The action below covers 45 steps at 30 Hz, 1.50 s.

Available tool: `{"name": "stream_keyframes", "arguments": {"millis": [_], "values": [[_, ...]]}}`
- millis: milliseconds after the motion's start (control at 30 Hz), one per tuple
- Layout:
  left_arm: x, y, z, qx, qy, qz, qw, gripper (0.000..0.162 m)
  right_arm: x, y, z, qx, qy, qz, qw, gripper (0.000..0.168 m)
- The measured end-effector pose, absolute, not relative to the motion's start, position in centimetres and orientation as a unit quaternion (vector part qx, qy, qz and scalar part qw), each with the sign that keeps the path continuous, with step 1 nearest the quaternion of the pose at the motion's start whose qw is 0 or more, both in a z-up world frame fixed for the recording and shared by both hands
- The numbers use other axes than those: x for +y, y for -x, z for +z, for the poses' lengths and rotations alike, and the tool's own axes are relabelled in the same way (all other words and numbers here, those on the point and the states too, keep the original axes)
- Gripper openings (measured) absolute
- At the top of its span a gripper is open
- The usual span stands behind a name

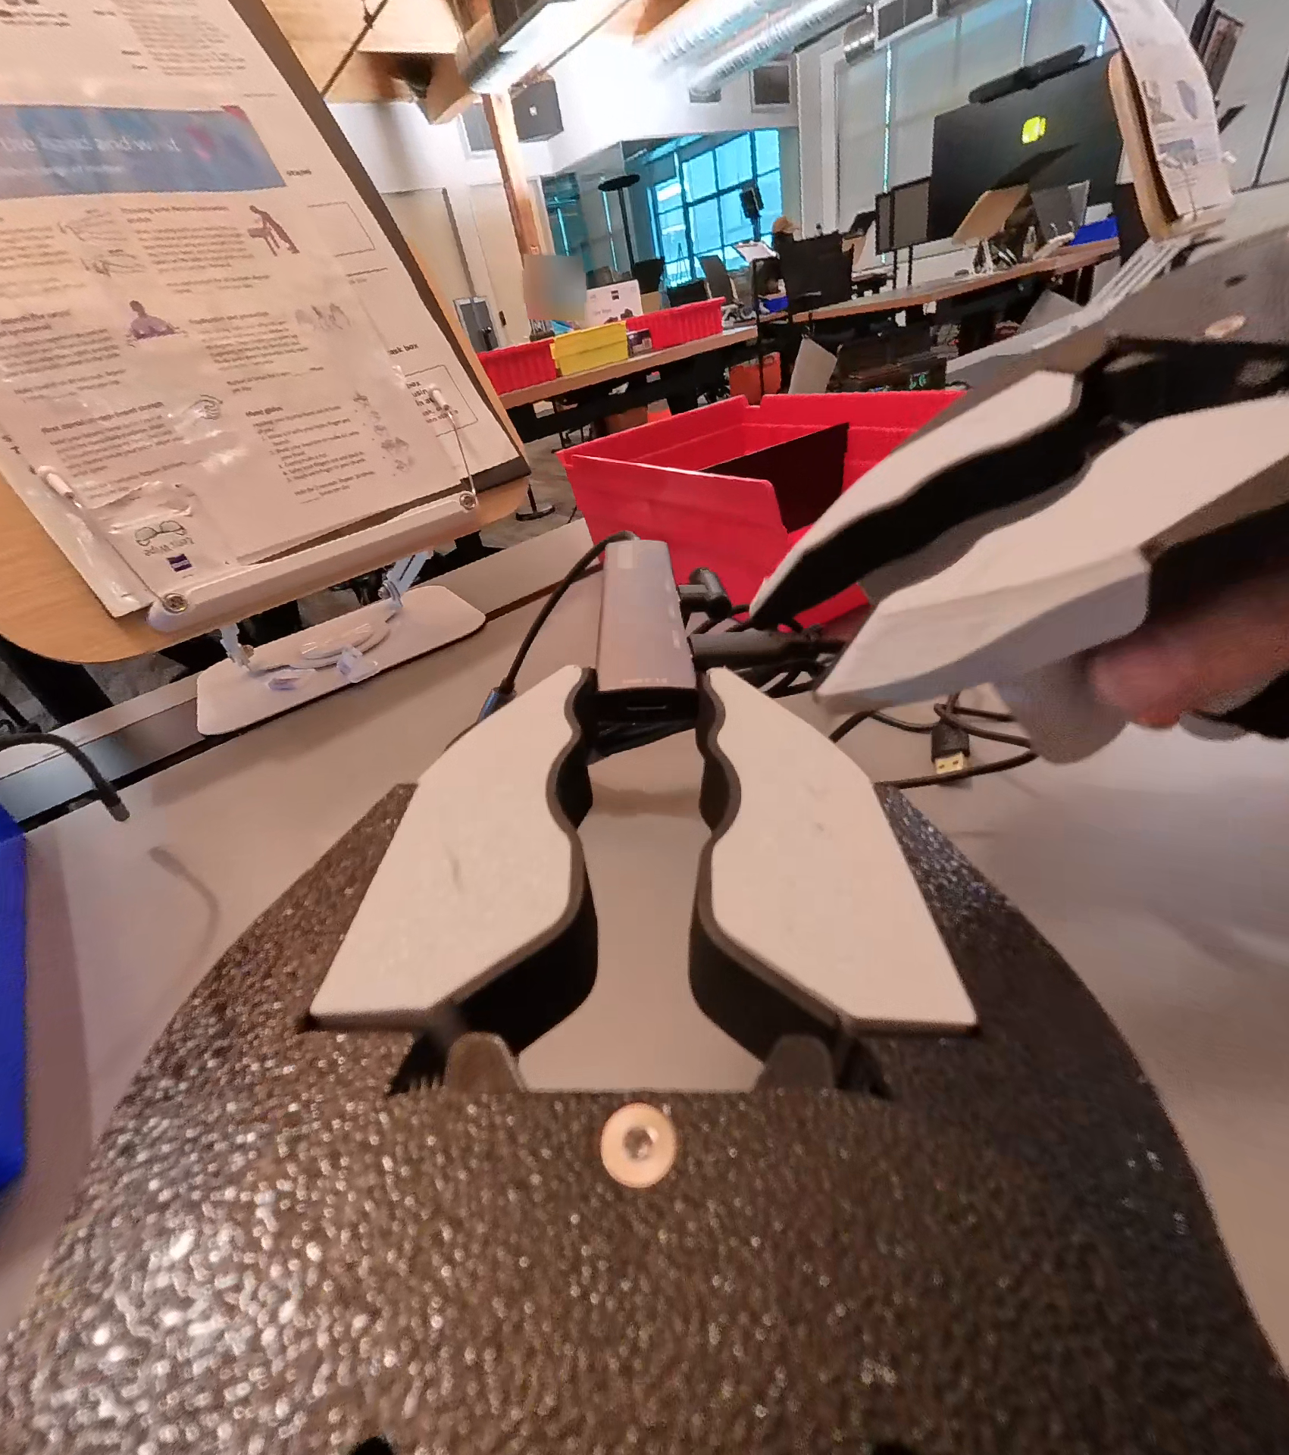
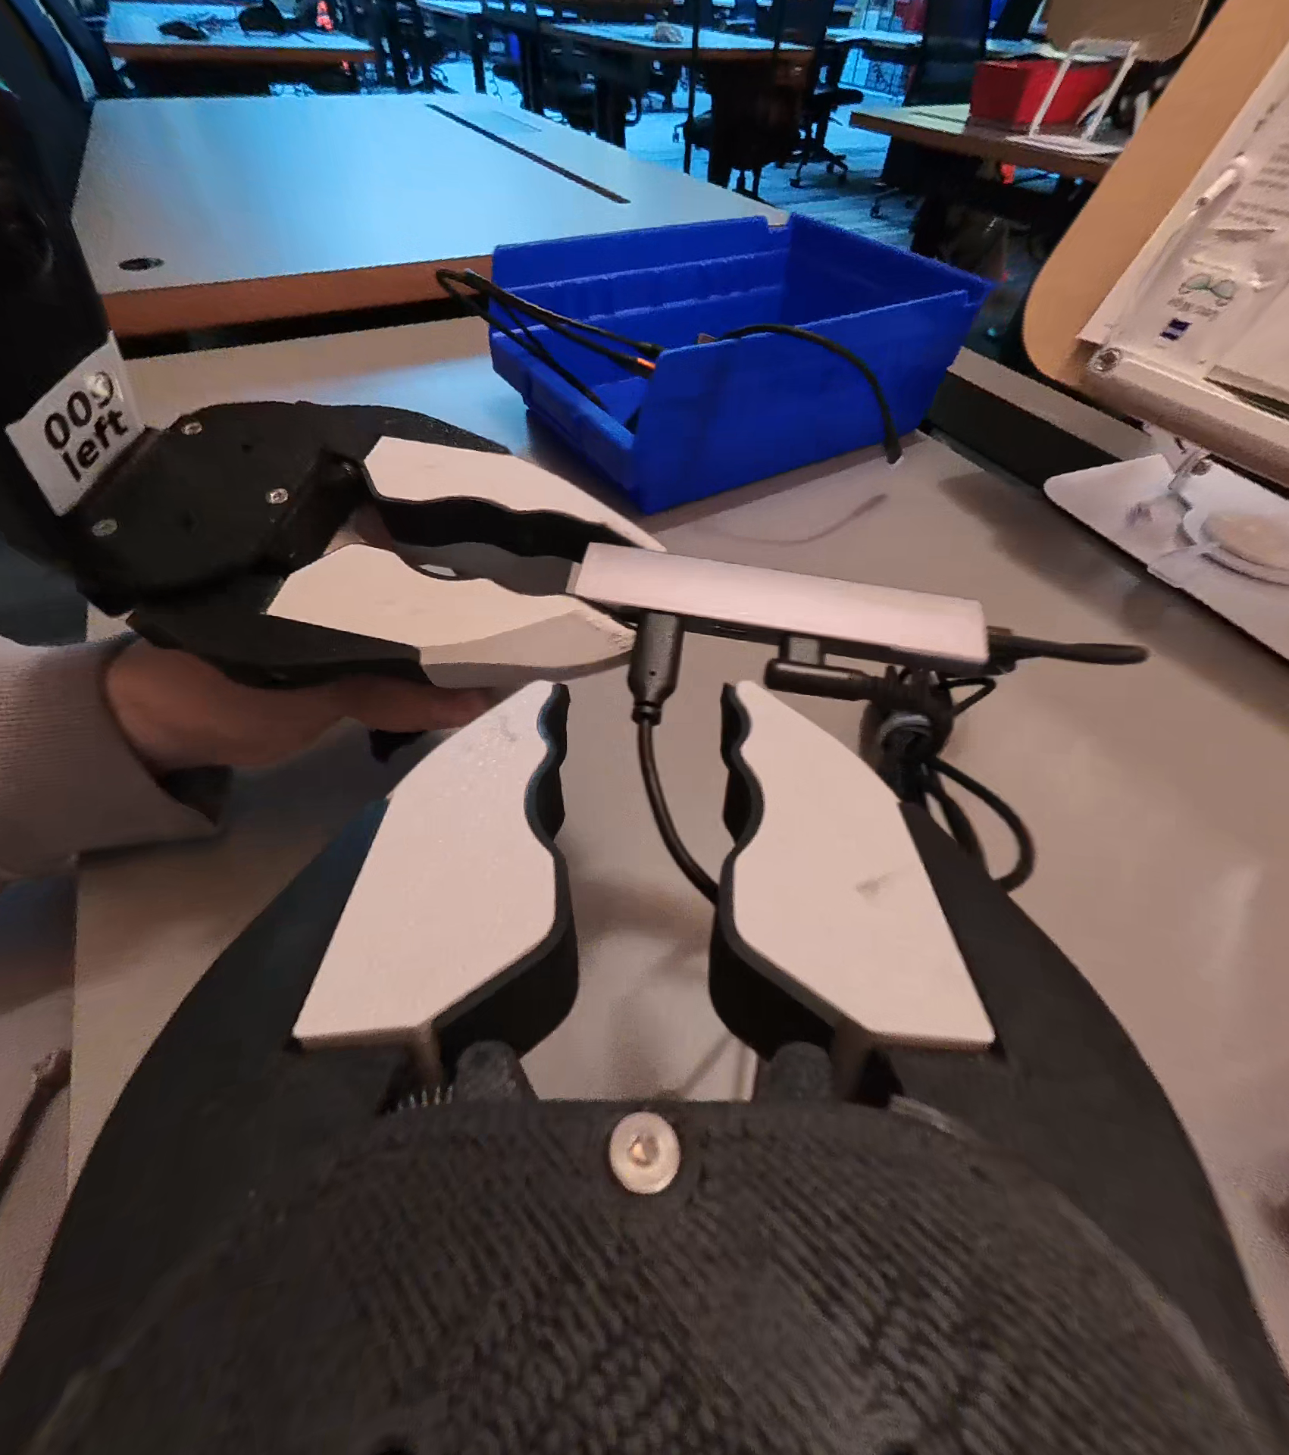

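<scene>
My left gripper (image 1: 639,701) is shut on the near end of a grey slim hub (image 1: 641,622) and holds it level above the grey table. It also shows in the right wrist view (image 2: 609,590), holding the hub (image 2: 783,598). Black cables (image 2: 657,653) are plugged into the hub's side; one hangs down between my right fingers. My right gripper (image 2: 645,708) is open just below that plug, touching nothing. It shows at the right in the left wrist view (image 1: 790,653), beside the hub.
A red bin (image 1: 704,496) stands behind the hub. A blue bin (image 2: 735,346) with cables in it sits at the far left. A document stand with a printed sheet (image 1: 176,331) stands nearby. A loose USB plug (image 1: 952,760) lies on the table (image 1: 1098,905). The tips of both grippers are at nearly the same place.
</scene>
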<state>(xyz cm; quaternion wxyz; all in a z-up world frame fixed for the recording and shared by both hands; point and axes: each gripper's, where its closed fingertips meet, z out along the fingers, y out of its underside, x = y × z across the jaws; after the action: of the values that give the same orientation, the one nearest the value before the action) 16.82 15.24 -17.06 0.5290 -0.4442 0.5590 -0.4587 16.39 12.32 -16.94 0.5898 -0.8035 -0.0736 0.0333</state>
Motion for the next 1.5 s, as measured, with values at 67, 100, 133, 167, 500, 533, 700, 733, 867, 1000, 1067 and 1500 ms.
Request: {"name": "stream_keyframes", "arguments": {"millis": [67,100,133,167,500,533,700,733,867,1000,1067,1500], "values": [[15.2,-16.7,-16.7,0.549,0.444,-0.463,0.535,0.024,13.0,-16.0,-16.9,-0.066,0.799,0.03,0.597,0.028],[15.3,-16.6,-16.5,0.543,0.444,-0.467,0.538,0.024,13.3,-15.9,-16.8,-0.064,0.794,0.024,0.605,0.02],[15.4,-16.5,-16.4,0.536,0.446,-0.471,0.54,0.024,13.6,-16.1,-16.5,-0.06,0.787,0.012,0.614,0.015],[15.5,-16.4,-16.2,0.531,0.447,-0.475,0.541,0.024,13.7,-16.1,-16.2,-0.06,0.782,0.003,0.621,0.012],[16.2,-15.2,-14.4,0.51,0.448,-0.459,0.573,0.023,14.2,-15.0,-14.5,-0.077,0.765,-0.022,0.64,0.012],[16.2,-15.1,-14.5,0.512,0.45,-0.459,0.571,0.023,14.2,-14.9,-14.5,-0.079,0.767,-0.022,0.636,0.012],[16.1,-14.6,-14.5,0.519,0.447,-0.453,0.57,0.023,13.9,-14.4,-14.6,-0.091,0.774,-0.016,0.626,0.012],[16.0,-14.5,-14.3,0.52,0.446,-0.456,0.568,0.023,13.9,-14.3,-14.5,-0.086,0.774,-0.006,0.628,0.012],[16.0,-14.2,-13.0,0.514,0.432,-0.464,0.577,0.023,13.9,-13.9,-13.0,-0.07,0.762,0.018,0.643,0.012],[15.4,-13.4,-10.8,0.501,0.411,-0.486,0.586,0.023,13.5,-13.0,-10.7,-0.062,0.716,0.043,0.694,0.012],[15.3,-13.2,-10.4,0.492,0.412,-0.494,0.587,0.023,13.5,-12.7,-10.3,-0.054,0.7,0.052,0.71,0.012],[16.2,-13.2,-11.8,0.476,0.449,-0.507,0.561,0.023,14.2,-12.8,-11.5,-0.018,0.71,-0.019,0.704,0.011]]}}
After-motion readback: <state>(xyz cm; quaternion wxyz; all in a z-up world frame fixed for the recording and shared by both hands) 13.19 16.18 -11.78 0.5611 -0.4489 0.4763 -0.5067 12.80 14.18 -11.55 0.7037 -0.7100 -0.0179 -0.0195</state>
